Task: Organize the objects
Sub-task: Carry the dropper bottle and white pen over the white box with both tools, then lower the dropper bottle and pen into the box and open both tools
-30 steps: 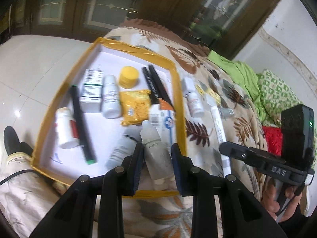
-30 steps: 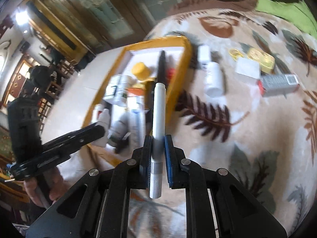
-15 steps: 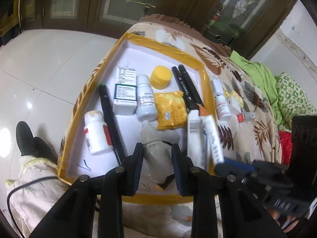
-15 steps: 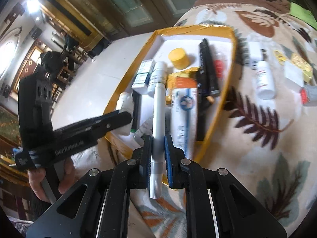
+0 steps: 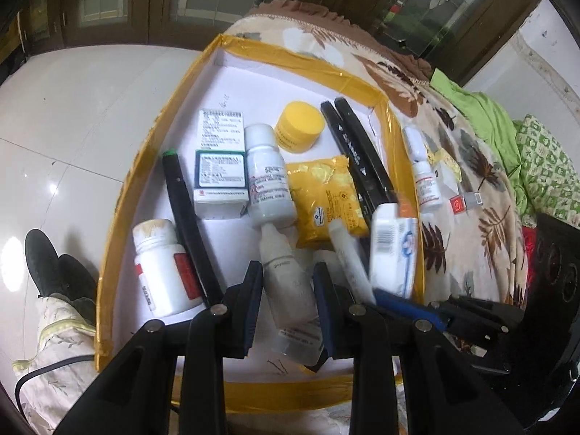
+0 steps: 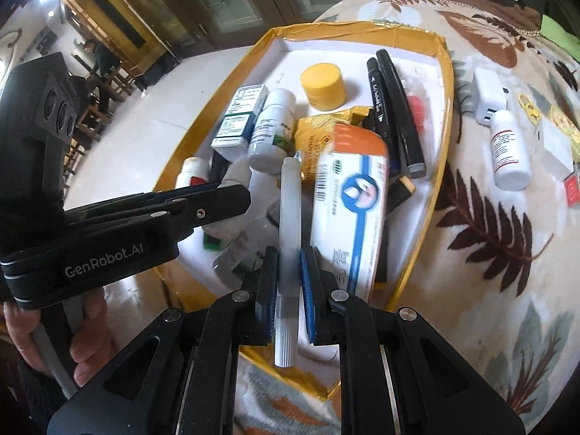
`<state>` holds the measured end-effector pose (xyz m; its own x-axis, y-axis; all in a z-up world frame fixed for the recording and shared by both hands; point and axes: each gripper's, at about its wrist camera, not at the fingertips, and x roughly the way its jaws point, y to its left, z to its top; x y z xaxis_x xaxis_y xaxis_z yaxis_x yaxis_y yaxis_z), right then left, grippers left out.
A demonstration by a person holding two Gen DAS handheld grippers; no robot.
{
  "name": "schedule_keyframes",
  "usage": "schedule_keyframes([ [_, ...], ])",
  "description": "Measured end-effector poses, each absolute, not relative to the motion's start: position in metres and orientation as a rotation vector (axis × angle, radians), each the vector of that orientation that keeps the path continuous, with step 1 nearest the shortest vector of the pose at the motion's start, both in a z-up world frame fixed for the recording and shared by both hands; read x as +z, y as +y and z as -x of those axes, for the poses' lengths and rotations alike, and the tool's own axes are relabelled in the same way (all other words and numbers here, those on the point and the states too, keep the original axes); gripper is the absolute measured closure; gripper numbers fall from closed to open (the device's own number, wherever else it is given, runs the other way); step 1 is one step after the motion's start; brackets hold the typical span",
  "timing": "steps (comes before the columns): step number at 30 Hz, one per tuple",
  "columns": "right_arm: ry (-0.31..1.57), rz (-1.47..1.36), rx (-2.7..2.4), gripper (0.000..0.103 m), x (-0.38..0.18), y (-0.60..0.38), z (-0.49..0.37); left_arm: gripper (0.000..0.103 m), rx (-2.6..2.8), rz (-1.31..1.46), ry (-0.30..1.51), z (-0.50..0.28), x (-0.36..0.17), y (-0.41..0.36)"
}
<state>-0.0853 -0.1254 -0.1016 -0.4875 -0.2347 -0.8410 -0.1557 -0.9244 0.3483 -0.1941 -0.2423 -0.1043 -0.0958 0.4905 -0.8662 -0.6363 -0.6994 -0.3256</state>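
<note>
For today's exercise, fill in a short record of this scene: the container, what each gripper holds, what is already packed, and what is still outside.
container: yellow-edged tray on a leaf-print blanket
left gripper: shut on a clear dropper bottle, over the tray
right gripper: shut on a white pen, over the tray
in tray: yellow jar, two black markers, yellow sachet
outside: white pill bottle
</note>
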Motion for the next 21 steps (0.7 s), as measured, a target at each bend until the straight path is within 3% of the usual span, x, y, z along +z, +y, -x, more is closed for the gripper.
schedule_keyframes([
  [3, -0.542, -1.581, -2.643, 0.091, -0.104, -0.124, 0.087, 0.075, 1.875, 1.435, 0.197, 0.194, -0.110, -0.237],
  [21, -0.705, -1.527, -2.571, 0.090, -0.110, -0.117, 0.072, 0.074, 1.914, 1.469, 0.229, 0.188, -0.116, -0.237],
])
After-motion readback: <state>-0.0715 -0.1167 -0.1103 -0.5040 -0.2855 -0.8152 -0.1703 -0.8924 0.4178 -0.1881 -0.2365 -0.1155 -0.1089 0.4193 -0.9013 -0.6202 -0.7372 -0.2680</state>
